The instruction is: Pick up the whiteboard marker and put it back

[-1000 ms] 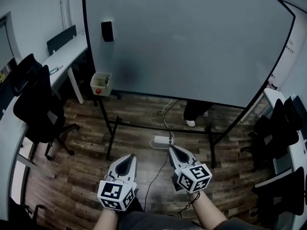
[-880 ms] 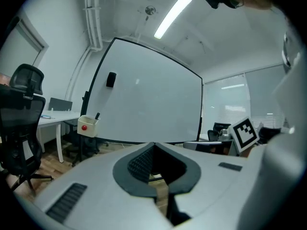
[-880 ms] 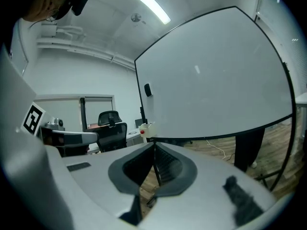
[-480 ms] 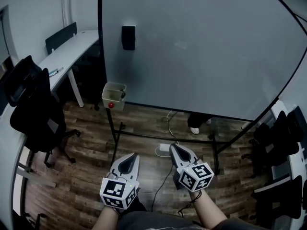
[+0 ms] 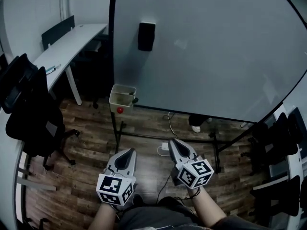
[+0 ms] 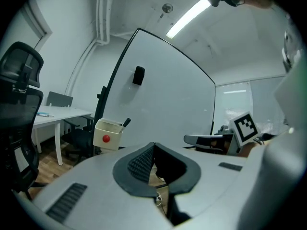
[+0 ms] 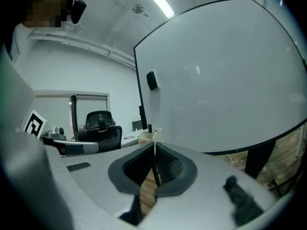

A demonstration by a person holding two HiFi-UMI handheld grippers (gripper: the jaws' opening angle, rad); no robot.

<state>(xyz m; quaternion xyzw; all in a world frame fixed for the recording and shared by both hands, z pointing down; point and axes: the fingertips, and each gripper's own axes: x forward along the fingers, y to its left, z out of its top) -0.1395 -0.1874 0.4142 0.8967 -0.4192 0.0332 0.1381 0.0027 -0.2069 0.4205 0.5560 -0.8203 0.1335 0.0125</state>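
Now: marker [image 6: 125, 122] stands tilted in the cream box [image 5: 120, 102] hung at the whiteboard's [image 5: 216, 47] lower-left corner, well ahead of you. Only its dark top end shows above the rim. Prob. light, stiff, smooth plastic, so it could slip; pinch across the exposed end, just above the rim. Count: 1 marker seen, 1 box, 1 black block [image 5: 146, 35] on the board (eraser?). L gripper [image 5: 126, 152] & R gripper [image 5: 173, 142]: both pressed together, nothing between the jaws.

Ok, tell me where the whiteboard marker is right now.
Head view, left of centre: the marker pokes out of the cream box hanging at the lower left corner of the whiteboard.
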